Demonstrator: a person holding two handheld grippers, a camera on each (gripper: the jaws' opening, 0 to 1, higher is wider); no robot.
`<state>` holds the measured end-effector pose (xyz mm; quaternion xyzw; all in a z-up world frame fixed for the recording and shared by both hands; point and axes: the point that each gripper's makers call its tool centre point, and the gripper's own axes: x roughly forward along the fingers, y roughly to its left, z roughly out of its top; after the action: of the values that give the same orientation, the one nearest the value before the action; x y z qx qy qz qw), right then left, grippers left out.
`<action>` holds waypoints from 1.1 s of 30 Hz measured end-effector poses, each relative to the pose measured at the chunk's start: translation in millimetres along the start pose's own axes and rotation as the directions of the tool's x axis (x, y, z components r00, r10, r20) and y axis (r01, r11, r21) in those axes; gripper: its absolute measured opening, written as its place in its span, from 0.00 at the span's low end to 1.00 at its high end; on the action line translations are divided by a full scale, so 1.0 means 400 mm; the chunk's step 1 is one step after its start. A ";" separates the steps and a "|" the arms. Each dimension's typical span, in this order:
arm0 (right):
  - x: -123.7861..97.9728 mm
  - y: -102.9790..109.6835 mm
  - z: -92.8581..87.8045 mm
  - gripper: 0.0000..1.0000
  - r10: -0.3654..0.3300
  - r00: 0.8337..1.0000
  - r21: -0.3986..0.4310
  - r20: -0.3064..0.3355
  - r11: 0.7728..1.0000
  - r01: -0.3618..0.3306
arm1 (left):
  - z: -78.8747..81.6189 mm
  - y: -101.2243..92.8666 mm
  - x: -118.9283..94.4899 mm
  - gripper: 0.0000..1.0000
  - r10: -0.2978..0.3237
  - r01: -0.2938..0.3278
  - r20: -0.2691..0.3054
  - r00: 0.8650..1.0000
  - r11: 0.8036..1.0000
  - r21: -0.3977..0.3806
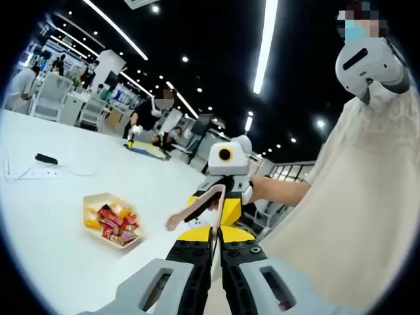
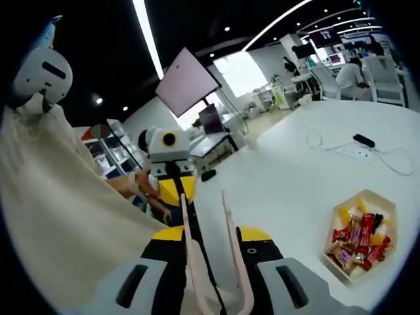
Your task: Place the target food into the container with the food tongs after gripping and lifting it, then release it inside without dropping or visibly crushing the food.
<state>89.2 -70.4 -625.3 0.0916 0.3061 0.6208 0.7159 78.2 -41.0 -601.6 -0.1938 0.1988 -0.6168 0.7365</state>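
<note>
One hexagonal pale-yellow tray (image 2: 361, 236) sits on a white table (image 2: 295, 170), heaped with red- and yellow-wrapped snack bars (image 2: 357, 239) too jumbled to count, well apart from both grippers. The right gripper (image 2: 213, 262) holds one pair of pale pink food tongs (image 2: 226, 249), their two arms spread open with nothing between them. The left gripper (image 1: 215, 256) has its jaws pressed together on nothing, and one power strip (image 2: 357, 152) with a cord lies farther along the table.
</note>
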 end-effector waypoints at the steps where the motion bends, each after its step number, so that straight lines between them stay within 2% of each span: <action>1: 0.000 0.000 -0.001 0.28 0.000 1.000 0.002 -0.001 1.000 0.000 | -0.001 0.000 -0.001 0.00 0.000 0.000 0.000 1.000 1.000 -0.001; 7: -0.010 0.008 -0.019 0.26 0.014 1.000 -0.007 -0.021 1.000 -0.014 | -0.001 -0.003 -0.004 0.00 -0.011 0.011 0.004 1.000 1.000 -0.006; 12: -0.014 0.006 -0.014 0.26 0.006 1.000 -0.015 -0.015 1.000 -0.006 | 0.001 -0.003 -0.002 0.00 -0.016 0.016 0.007 1.000 1.000 -0.006; 15: -0.021 0.014 -0.007 0.25 0.002 1.000 -0.043 0.003 0.999 -0.002 | 0.006 -0.002 -0.003 0.00 -0.018 0.018 0.022 1.000 1.000 -0.005; 25: -0.033 0.028 -0.007 0.24 -0.005 0.999 -0.050 0.048 0.999 0.008 | 0.002 -0.017 -0.017 0.00 -0.026 0.026 0.029 0.999 1.000 -0.001; 33: -0.047 0.027 -0.015 0.23 -0.016 0.998 -0.043 0.060 0.999 0.019 | -0.009 -0.019 -0.018 0.00 -0.027 0.027 0.025 0.999 1.000 -0.010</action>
<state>76.0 -87.4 -618.5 0.0916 0.2718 0.6180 0.7320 68.9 -35.4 -600.2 -0.2080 0.1905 -0.6232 0.7294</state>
